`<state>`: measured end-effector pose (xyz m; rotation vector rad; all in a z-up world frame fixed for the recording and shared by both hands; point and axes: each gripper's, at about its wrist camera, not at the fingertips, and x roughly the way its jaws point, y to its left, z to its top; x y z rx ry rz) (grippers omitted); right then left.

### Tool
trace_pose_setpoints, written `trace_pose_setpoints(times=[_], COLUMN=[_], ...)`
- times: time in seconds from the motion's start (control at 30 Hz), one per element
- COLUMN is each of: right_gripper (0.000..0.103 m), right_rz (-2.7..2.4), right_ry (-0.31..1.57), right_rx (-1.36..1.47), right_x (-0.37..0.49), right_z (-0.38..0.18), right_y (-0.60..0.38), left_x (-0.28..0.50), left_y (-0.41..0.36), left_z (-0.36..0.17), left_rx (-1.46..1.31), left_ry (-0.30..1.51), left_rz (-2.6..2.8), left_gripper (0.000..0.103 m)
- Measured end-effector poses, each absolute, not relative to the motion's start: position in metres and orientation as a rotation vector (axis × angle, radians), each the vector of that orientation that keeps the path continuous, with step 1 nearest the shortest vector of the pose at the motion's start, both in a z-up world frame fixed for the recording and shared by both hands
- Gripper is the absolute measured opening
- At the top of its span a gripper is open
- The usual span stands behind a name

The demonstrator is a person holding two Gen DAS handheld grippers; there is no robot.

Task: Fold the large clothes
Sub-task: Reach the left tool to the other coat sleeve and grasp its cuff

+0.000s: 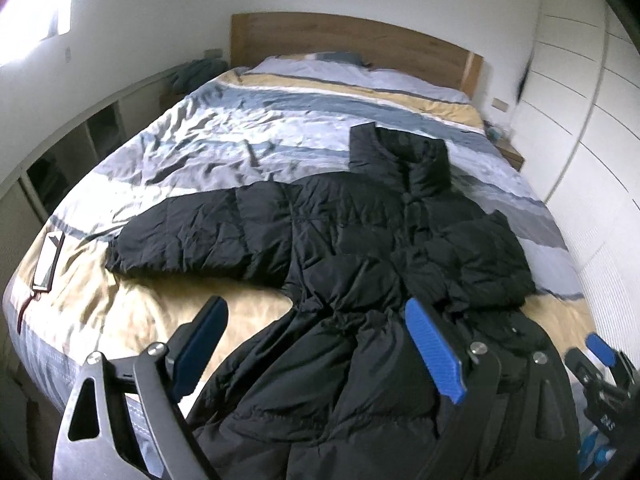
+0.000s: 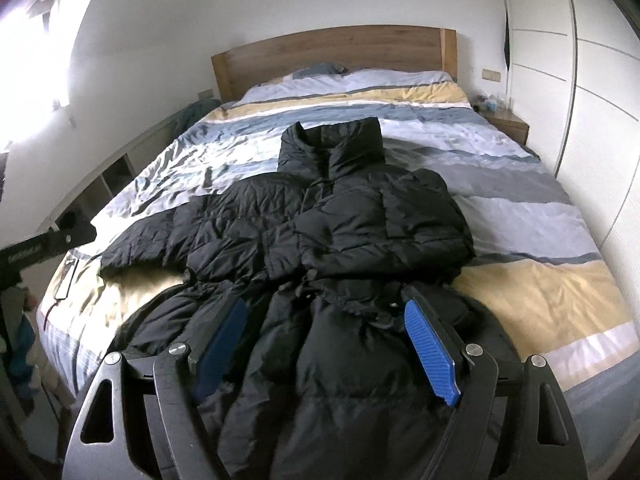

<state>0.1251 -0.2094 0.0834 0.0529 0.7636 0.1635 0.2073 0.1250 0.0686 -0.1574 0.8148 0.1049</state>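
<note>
Presently a black quilted puffer jacket (image 2: 320, 232) lies face up on a bed with a striped blue, grey and yellow duvet (image 2: 540, 216), collar toward the wooden headboard (image 2: 332, 52) and hem hanging over the foot edge nearest the cameras. One sleeve (image 1: 192, 236) stretches flat toward the bed's left edge; the opposite sleeve is already folded across the chest, so the fold appears partly begun. The lower body is bunched and creased near the foot edge, which suggests it needs smoothing before any further fold.

The left gripper (image 1: 320, 348) hovers above the hem on the left side, its blue-padded fingers (image 1: 434, 352) standing well apart with nothing between them. The right gripper (image 2: 326, 344) hovers over the hem on the right side, fingers (image 2: 430, 350) likewise spread wide and empty; fabric shows beneath them, but no pad presses on it. Both tools point downward at the jacket, a stance consistent with lining up a grasp on the lower portion or the outstretched sleeve.

A phone in a light case (image 1: 48, 258), with a cable attached, rests near the bed's left foot corner, just beyond the extended cuff. It risks being swept or covered if that sleeve is drawn inward carelessly. A white wardrobe (image 2: 580, 100) flanks the bed's right edge.
</note>
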Motion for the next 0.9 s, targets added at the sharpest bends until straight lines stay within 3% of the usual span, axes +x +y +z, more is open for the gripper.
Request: trace_pose_setpoints(times=[0.3, 0.9], right_gripper=[0.081, 0.082], right_rz=[0.177, 0.123], right_ry=[0.735, 0.801], right_rx=[0.069, 0.064], right_x=[0.162, 0.241], right_z=[0.076, 0.019], right_y=[-0.246, -0.268], left_x=[0.251, 0.293], left_y=[0.179, 0.381], left_z=[0.021, -0.081], left_rx=[-0.307, -0.742], left_ry=[0.898, 0.915], left_rz=[0.284, 0.562], left_gripper=[0.091, 0.091])
